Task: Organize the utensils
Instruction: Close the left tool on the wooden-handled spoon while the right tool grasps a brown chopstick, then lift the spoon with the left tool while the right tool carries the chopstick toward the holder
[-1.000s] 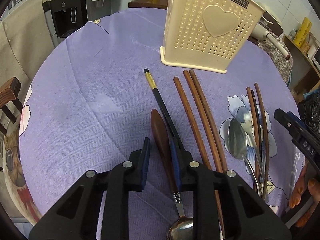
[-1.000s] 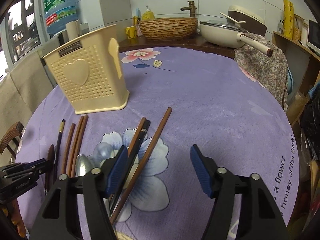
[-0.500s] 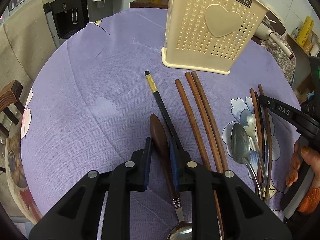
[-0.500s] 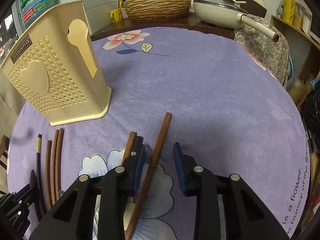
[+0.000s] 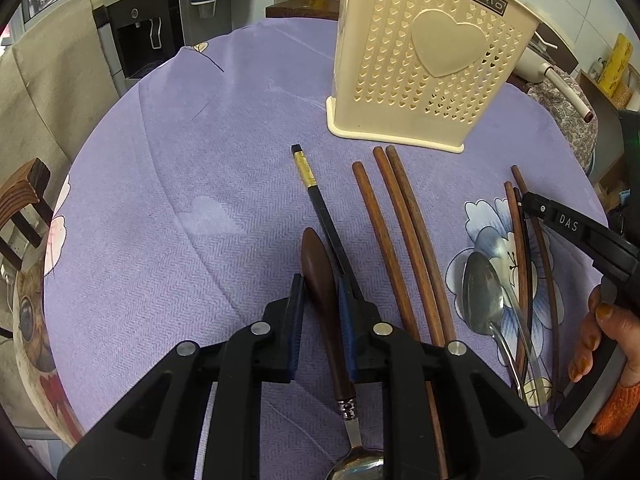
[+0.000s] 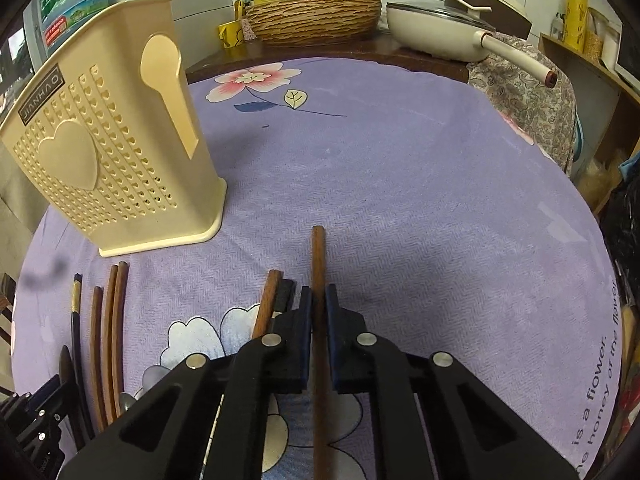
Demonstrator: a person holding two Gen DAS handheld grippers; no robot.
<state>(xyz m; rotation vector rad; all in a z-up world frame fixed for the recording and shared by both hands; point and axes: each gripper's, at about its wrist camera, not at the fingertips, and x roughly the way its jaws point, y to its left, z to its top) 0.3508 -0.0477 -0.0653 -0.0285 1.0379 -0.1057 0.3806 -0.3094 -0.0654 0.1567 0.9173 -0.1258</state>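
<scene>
While it lies on the desk [image 6: 400, 184], the brown chopstick [image 6: 319, 264] is clamped by the right hand-held gripper [image 6: 319, 300], open a second ago. Left hand-held gripper [image 5: 320, 292] pinches the spoon [image 5: 326, 304] handle, tighter than before.

Both wrist views are evenly and softly lit, bright enough to read the weave of the purple tablecloth [image 5: 224, 184]. Shadows are faint: a soft dark patch lies on the cloth at about 3 o'clock from the brown chopstick [image 6: 319, 280] in the right view. The metal spoon [image 5: 482, 296] carries a dull highlight, and the white wall tiles at 12 o'clock in the right view show mild glare. Fisheye bending curves the desk edge and leans the cream utensil holder [image 6: 108, 160]. Black vignette fills the corners. A smeared grey blur sits at 9 o'clock in the right view; focus elsewhere is sharp.
</scene>
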